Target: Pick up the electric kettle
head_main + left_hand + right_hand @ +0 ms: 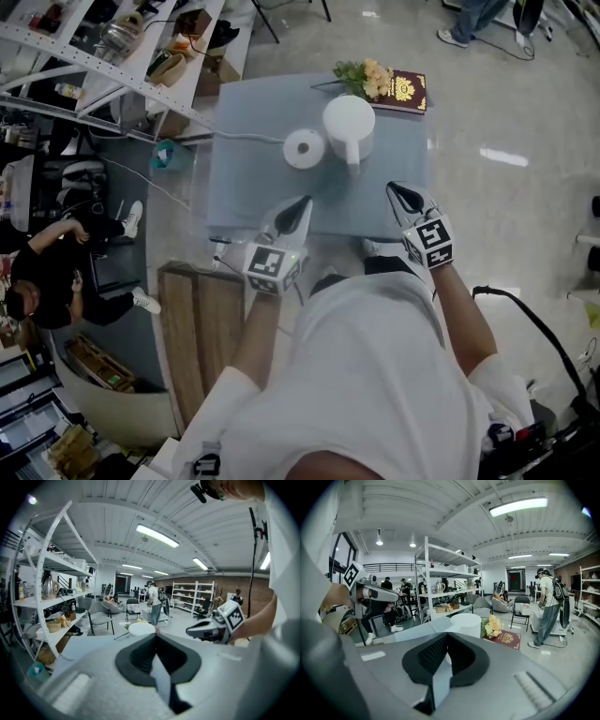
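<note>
kettle (349, 124): white, standing up on the grey table (246, 192), not on its round base.
round base (304, 148): just to the left of the kettle, right next to it. A thin cord (246, 138) runs off from it, away from the kettle.
left gripper (302, 202): in front of the kettle and a bit to the left, near it but not touching. Its fingers are pressed together with nothing in them.
right gripper (401, 191): in front of the kettle and a bit to the right, not touching it. Its fingers are also squeezed together and hold nothing.
flowers (367, 77): yellow, lying just behind the kettle.
red book (405, 91): behind the kettle, to the right, beside the flowers.
</note>
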The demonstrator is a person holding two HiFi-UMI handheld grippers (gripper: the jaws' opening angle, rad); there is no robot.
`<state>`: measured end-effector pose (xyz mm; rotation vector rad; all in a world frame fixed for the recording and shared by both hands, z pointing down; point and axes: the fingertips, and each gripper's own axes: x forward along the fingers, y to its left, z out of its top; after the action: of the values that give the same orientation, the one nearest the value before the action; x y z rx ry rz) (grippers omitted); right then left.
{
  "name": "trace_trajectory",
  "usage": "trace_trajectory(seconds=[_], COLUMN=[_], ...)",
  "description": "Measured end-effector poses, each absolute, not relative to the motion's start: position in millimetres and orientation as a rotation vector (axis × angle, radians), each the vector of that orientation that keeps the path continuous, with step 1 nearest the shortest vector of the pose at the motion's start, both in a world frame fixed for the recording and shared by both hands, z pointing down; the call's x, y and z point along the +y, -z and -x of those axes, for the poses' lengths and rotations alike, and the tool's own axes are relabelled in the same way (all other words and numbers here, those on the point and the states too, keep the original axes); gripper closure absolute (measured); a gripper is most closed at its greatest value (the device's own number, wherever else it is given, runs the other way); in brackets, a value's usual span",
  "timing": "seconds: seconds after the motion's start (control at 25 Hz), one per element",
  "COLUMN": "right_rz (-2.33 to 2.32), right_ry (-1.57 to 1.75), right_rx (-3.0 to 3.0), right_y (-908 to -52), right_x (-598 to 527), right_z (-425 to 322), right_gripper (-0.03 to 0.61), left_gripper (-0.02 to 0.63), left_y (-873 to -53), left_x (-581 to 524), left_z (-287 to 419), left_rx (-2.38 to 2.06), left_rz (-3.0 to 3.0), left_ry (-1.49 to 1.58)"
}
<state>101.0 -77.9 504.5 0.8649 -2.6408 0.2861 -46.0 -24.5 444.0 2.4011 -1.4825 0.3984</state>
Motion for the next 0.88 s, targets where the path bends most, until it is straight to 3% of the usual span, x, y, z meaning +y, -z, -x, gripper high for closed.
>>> trace_trajectory(seconds=[0.88], right_rz=[-1.01], right_ry=[-0.438], right_rx=[-2.589], right_y=[-466], right_x=[54], right_z=[-48], right_gripper=[0.574], left_gripper=[0.611], left_y=[-435], left_x=[75], left_z=[95], left_rx=[-1.308], left_rz=[-2.563], left_ry=[-0.381])
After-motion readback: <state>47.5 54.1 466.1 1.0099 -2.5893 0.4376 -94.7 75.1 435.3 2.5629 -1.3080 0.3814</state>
